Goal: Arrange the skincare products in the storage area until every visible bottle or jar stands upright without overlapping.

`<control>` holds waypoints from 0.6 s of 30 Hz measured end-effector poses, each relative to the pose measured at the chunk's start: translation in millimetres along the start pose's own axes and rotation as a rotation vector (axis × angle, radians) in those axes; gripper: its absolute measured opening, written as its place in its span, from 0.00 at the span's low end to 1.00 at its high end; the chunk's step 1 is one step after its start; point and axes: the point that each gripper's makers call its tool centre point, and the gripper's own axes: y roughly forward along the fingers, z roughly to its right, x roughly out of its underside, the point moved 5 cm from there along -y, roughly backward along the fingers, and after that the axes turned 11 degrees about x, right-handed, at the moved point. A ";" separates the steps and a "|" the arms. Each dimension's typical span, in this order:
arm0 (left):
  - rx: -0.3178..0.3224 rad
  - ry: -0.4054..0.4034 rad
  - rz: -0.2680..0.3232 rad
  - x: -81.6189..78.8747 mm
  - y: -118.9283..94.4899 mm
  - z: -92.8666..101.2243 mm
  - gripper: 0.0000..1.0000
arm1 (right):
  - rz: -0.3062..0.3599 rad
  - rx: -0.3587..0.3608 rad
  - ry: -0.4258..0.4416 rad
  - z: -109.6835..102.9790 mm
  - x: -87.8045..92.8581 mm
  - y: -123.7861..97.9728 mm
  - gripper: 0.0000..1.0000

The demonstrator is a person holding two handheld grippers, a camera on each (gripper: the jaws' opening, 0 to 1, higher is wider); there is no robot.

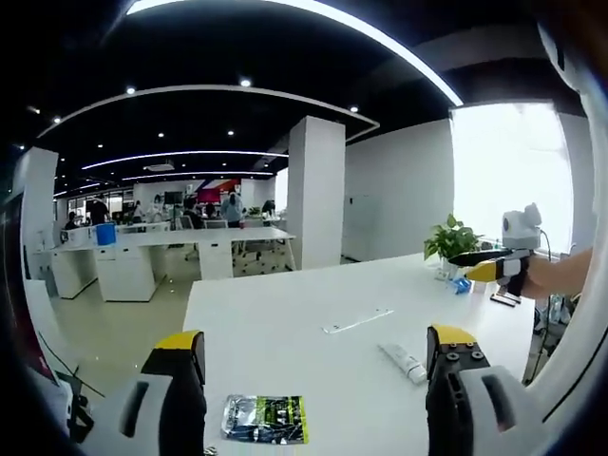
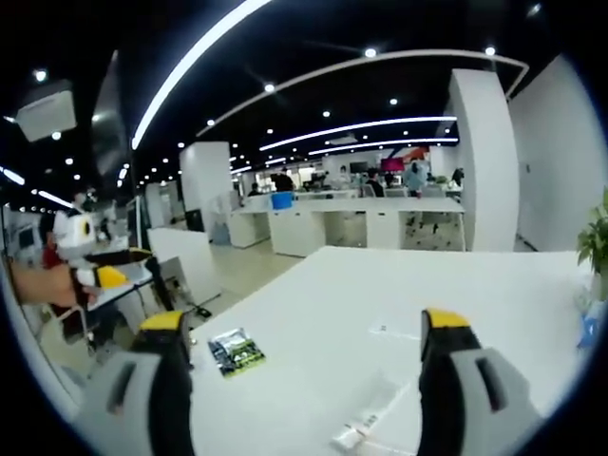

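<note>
- We see the white table [image 1: 285,332] spanning the lower half of the left gripper view, its far end cut off at right.
- The left gripper [image 1: 315,380] stands released at the bottom of its view, jaws wide apart and holding nothing.
- The right gripper [image 2: 304,366] is likewise spread and empty — it also shows at the right edge of the left gripper view, and there we cannot tell its state.
- A potted plant [image 1: 450,240] sits at right of centre.
- A flat green-and-black sachet [image 1: 265,419] lies between the left jaws, its print unreadable.
- A white tube [image 1: 404,361] lies flat at lower right — not upright.
- A thin clear strip [image 1: 357,321] is hard to identify.
</note>
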 end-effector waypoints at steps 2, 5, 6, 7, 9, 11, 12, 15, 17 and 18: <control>0.000 0.006 -0.004 0.7 0.1 0.6 1.00 | -0.001 -0.001 0.002 1.3 0.2 -0.8 0.99; 0.007 0.019 0.001 -0.2 1.5 2.8 1.00 | -0.004 0.006 0.003 5.9 0.5 -1.4 0.99; 0.006 0.022 0.002 -0.7 1.6 3.1 1.00 | -0.004 0.007 0.002 7.1 0.3 -1.4 0.99; 0.006 0.023 0.002 -1.1 1.7 3.2 1.00 | -0.003 0.008 0.001 8.1 -0.3 -1.6 0.99; 0.007 0.024 0.005 -1.9 1.5 3.1 1.00 | -0.001 0.010 -0.003 9.4 -1.2 -1.7 0.99; 0.002 0.026 0.001 -1.9 0.6 2.1 1.00 | 0.007 0.010 -0.021 11.4 -3.7 -2.3 0.99; -0.001 0.027 -0.001 -1.9 -0.1 1.5 1.00 | 0.011 0.011 -0.029 12.4 -4.6 -2.3 0.99; -0.003 0.025 -0.004 -1.2 -1.4 0.6 1.00 | 0.012 0.014 -0.036 16.3 -6.5 -1.9 0.99; -0.007 0.024 -0.005 -1.0 -2.6 0.0 1.00 | 0.010 0.016 -0.037 19.4 -6.9 -0.7 0.99; -0.008 0.022 -0.004 -1.0 -3.1 -0.1 1.00 | 0.007 0.013 -0.039 20.3 -6.6 0.2 0.99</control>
